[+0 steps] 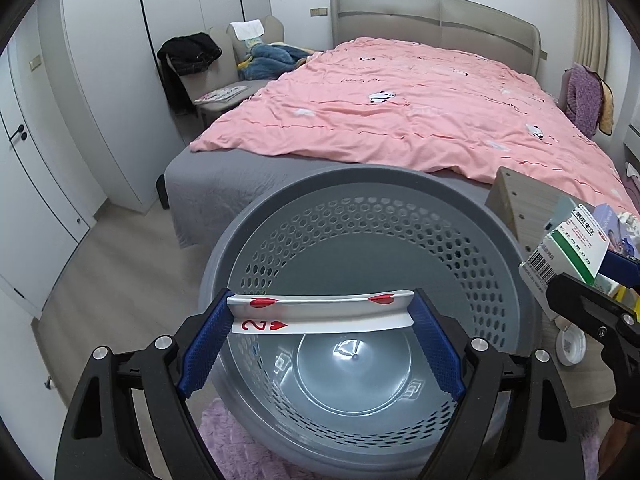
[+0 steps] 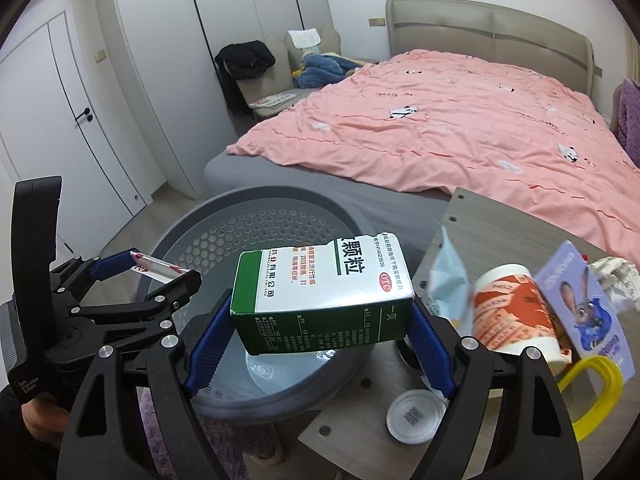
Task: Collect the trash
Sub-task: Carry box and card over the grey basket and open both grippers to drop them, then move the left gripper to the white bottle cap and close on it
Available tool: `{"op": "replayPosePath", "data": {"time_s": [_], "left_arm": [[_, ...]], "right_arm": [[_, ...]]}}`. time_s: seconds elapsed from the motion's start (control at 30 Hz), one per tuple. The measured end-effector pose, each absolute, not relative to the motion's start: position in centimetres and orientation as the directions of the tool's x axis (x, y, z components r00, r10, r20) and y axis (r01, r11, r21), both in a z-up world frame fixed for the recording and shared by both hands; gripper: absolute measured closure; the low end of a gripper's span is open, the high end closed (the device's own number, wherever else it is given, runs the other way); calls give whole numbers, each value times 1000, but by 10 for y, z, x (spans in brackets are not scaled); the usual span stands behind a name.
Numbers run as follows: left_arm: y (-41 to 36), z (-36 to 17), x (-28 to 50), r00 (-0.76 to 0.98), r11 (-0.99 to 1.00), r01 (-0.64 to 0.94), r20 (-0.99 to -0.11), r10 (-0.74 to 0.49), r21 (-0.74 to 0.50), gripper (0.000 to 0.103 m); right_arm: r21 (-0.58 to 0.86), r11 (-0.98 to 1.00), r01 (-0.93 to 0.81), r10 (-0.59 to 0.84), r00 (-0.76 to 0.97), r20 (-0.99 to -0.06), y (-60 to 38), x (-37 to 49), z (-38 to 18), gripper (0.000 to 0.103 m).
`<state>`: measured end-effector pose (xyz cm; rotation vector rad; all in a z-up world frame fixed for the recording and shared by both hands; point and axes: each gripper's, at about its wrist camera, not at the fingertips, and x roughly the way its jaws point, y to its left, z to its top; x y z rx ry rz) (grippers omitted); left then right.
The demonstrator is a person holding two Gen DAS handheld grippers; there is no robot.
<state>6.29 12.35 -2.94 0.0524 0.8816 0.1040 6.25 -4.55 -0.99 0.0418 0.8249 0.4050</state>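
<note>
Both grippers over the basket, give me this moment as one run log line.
left gripper: shut on playing card | right gripper: shut on medicine box | both above: grey basket | basket: looks empty

Bent 2-of-hearts card [image 1: 320, 312] and green-white medicine box [image 2: 324, 300] held level above the empty grey perforated basket [image 1: 360, 184].

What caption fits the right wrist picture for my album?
Right gripper holds a green-and-white medicine box over the grey perforated basket.
</note>
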Motion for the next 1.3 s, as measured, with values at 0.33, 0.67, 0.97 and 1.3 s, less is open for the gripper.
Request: {"op": "replayPosePath", "data": {"time_s": [0.33, 0.67, 0.97, 1.3], "left_arm": [[137, -36, 68, 620, 994, -84, -777, 112, 76, 19], [139, -38, 67, 608, 993, -95, -786, 112, 67, 19], [147, -38, 64, 602, 991, -120, -790, 115, 53, 19], [153, -37, 59, 600, 990, -136, -793, 107, 32, 19]], "right_arm": [[177, 930, -322, 348, 615, -708, -36, 68, -14, 12], [163, 932, -325, 340, 620, -707, -35, 67, -13, 11], [162, 930, -329, 341, 619, -707, -32, 63, -13, 11], [161, 931, -329, 341, 619, -708, -31, 60, -14, 11]]}}
